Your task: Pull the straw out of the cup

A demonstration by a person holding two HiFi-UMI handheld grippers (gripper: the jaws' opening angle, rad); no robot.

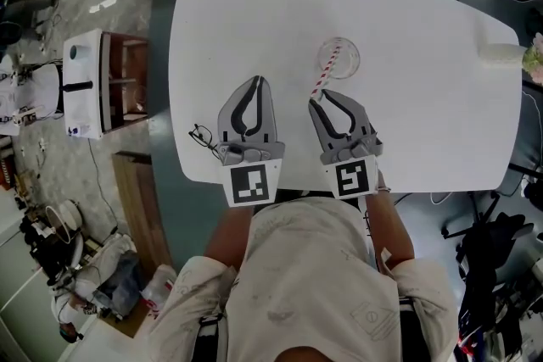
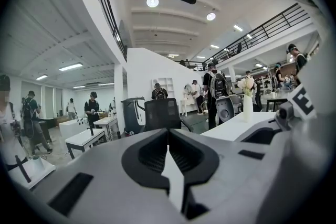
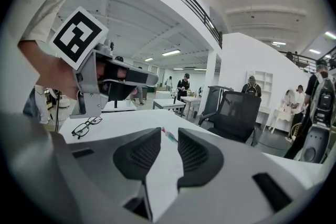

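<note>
A clear cup [image 1: 339, 57] stands on the white table [image 1: 424, 123], beyond my right gripper. A red and white striped straw [image 1: 326, 72] leans out of it toward me. My right gripper [image 1: 321, 97] is open at the straw's near end. In the right gripper view the straw's tip [image 3: 170, 137] shows in the gap between the jaws of the right gripper [image 3: 168, 131], with room on both sides. The jaws hide the cup there. My left gripper [image 1: 257, 80] rests shut and empty left of the cup, its tips meeting in the left gripper view [image 2: 168, 131].
Black-framed glasses [image 1: 202, 136] lie on the table near its front left edge, beside my left gripper [image 3: 113, 81]. A vase of flowers [image 1: 502, 55] stands at the right edge. A black chair [image 3: 236, 113] waits beyond the far side. Several people stand in the hall.
</note>
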